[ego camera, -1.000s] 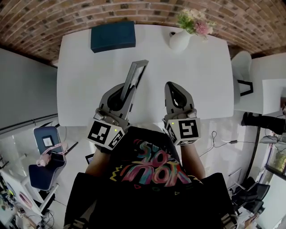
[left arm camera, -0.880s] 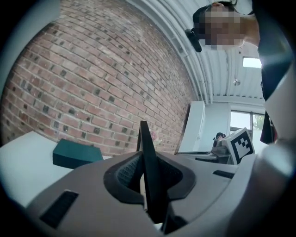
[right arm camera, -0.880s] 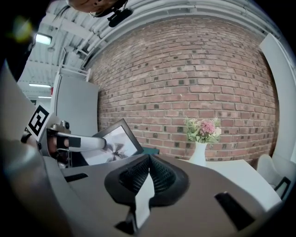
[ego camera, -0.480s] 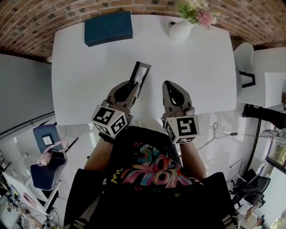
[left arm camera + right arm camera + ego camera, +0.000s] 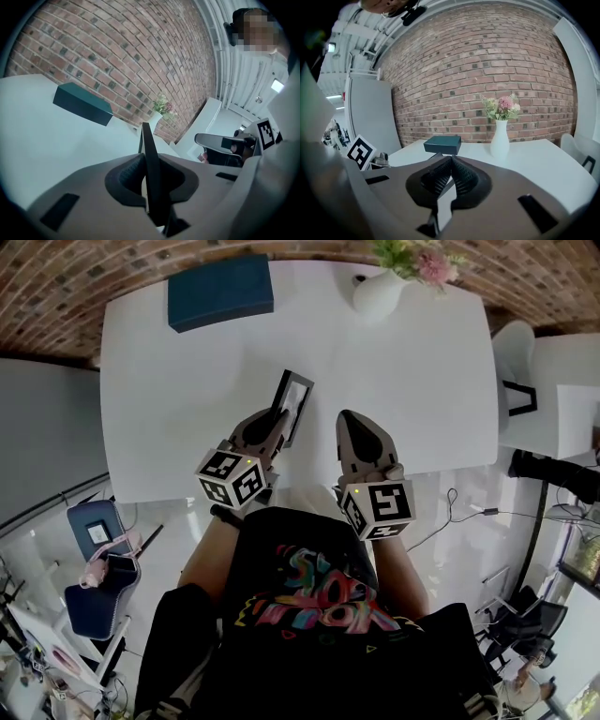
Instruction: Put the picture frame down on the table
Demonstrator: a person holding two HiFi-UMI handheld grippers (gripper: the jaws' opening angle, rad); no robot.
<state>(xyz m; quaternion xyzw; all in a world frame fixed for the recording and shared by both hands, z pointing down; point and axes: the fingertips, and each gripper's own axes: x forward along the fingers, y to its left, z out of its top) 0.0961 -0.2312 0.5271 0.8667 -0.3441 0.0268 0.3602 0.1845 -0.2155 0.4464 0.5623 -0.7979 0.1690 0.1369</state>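
Observation:
A black picture frame (image 5: pixel 292 401) with a pale inner panel is held over the near middle of the white table (image 5: pixel 169 427). My left gripper (image 5: pixel 276 420) is shut on its near end. In the left gripper view the frame (image 5: pixel 151 164) shows edge-on between the jaws of that gripper (image 5: pixel 150 185) and points out over the table. Whether its far end touches the tabletop is unclear. My right gripper (image 5: pixel 350 420) hovers just to the right of it, jaws closed on nothing; its ribbed pads (image 5: pixel 459 176) meet in the right gripper view.
A dark teal box (image 5: pixel 221 291) lies at the table's far left. A white vase (image 5: pixel 379 294) with pink flowers stands at the far right, in front of a brick wall. White chairs (image 5: pixel 514 381) stand off the table's right end. The person's body fills the near edge.
My left gripper has rolled, turning its marker cube, and the frame has tipped so more of its face shows. The right gripper has hardly moved.

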